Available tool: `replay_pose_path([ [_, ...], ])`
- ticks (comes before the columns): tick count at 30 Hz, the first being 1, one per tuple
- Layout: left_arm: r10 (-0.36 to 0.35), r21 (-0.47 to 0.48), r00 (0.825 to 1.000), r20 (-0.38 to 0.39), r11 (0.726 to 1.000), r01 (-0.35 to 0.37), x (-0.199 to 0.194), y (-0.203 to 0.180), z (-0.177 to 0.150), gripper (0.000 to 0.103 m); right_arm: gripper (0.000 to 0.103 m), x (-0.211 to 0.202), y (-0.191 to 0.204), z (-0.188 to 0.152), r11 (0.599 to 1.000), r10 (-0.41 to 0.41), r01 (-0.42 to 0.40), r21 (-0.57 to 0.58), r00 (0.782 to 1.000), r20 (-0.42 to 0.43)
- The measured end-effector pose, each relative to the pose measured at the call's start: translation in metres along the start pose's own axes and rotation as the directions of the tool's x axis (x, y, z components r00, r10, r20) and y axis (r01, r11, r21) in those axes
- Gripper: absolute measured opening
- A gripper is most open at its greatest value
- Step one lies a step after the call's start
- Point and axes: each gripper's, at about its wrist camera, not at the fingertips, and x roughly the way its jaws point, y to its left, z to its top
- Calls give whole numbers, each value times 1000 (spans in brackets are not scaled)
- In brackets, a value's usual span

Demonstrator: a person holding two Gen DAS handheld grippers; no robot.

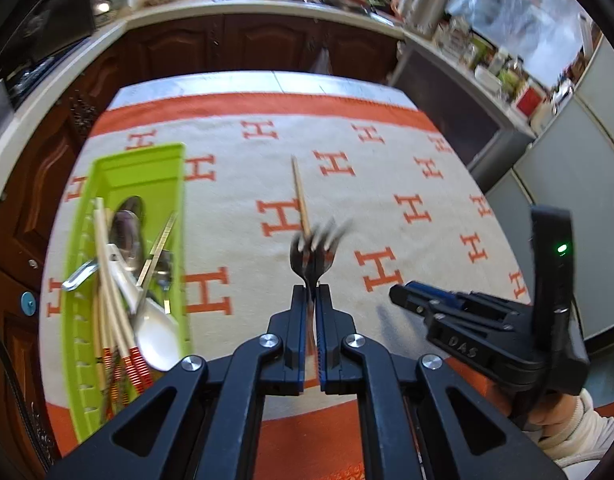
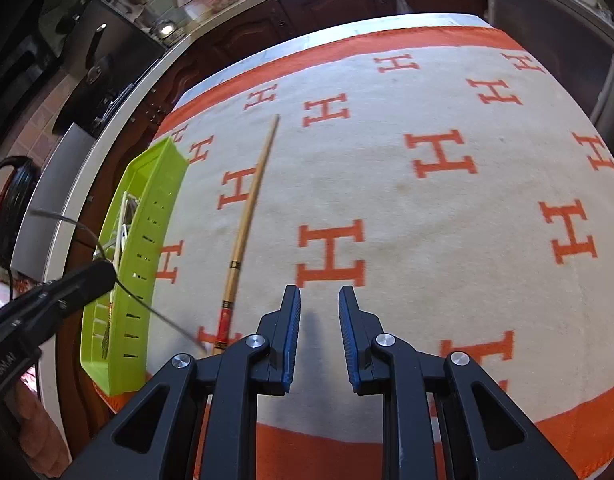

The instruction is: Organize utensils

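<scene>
Left wrist: left gripper (image 1: 311, 294) clamps fork (image 1: 316, 250), above cloth.

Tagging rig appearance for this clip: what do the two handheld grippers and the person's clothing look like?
Both grippers are matte black linkage frames with silver pivot bolts and blue ribbed pads on the fingers. The right gripper has raised "DAS" lettering on its body and a lit green LED on its upright handle. A cream sleeve covers that wrist. The left gripper looks identical.
</scene>
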Motion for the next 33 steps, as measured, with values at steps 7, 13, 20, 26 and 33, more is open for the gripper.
replay_pose_path([
  [7,7,-15,994,112,1000,-5,-44,16,-8,0,20,4,36,2,996,7,-7,-87,1000,0],
  [13,13,-7,981,195,1000,-12,-77,23,-10,0,20,6,64,4,989,11,-11,-146,1000,1],
  [20,57,-19,981,187,998,-54,-81,38,-14,0,20,17,78,8,988,-4,3,-156,1000,-6],
  [26,48,-22,987,155,999,-45,-66,40,-17,0,20,21,67,17,994,59,-61,-91,998,-20],
  [33,6,-18,993,118,1000,-4,-46,39,-19,0,25,24,51,46,995,97,-97,9,995,11],
])
